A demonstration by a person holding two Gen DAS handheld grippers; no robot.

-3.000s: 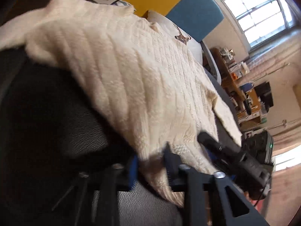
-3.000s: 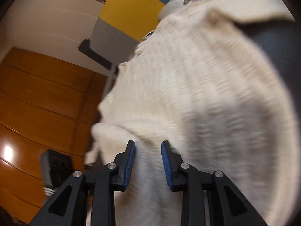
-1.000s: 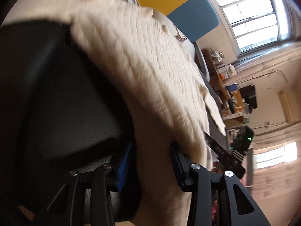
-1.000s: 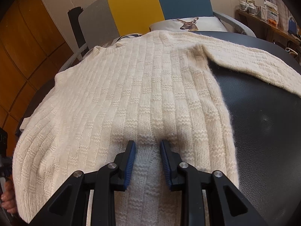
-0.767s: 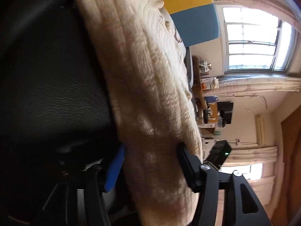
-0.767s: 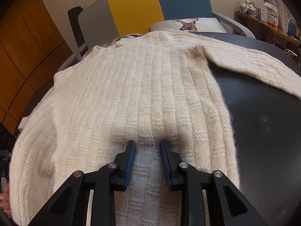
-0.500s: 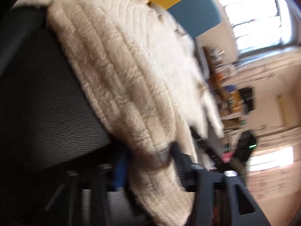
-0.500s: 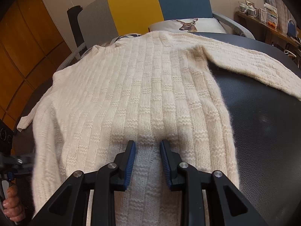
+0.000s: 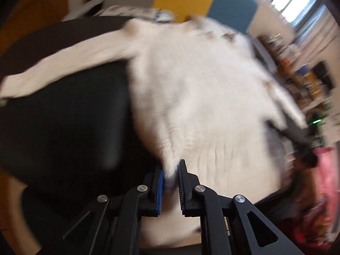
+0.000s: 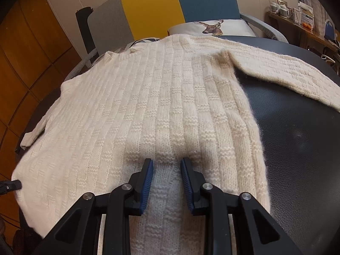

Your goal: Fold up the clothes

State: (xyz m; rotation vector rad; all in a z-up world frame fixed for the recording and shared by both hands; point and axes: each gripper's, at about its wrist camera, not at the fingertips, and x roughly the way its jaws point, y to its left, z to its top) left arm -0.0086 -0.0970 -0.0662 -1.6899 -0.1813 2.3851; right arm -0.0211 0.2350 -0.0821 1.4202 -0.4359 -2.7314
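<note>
A black leather-like table [image 10: 297,140] carries one cream knitted sweater [image 10: 161,106], spread flat with its body running from the near edge toward the far edge, where a chair [image 10: 148,6] in grey, yellow and blue panels stands with one deer-print cushion [image 10: 212,28] on it. The sweater's two sleeves reach out to either side: one sleeve [image 10: 286,72] lies across the bare black top toward the right edge, and the other sleeve [image 9: 63,63], seen from the left wrist, trails toward the left edge. Bare table shows to the right of the body and under the left sleeve, so there is open room on both flanks.

The right gripper [image 10: 165,182] sits at the near edge over the middle of the hem, its jaws part-way apart with a raised ridge of knit between them; the blue pads [image 10: 146,180] appear to press that ridge, though the contact is hard to confirm.

The left gripper [image 9: 170,182] is at the sweater's near left corner. Its jaws are closing, narrow now, with a pinched tuft of the side edge between them. That view is heavily blurred.
</note>
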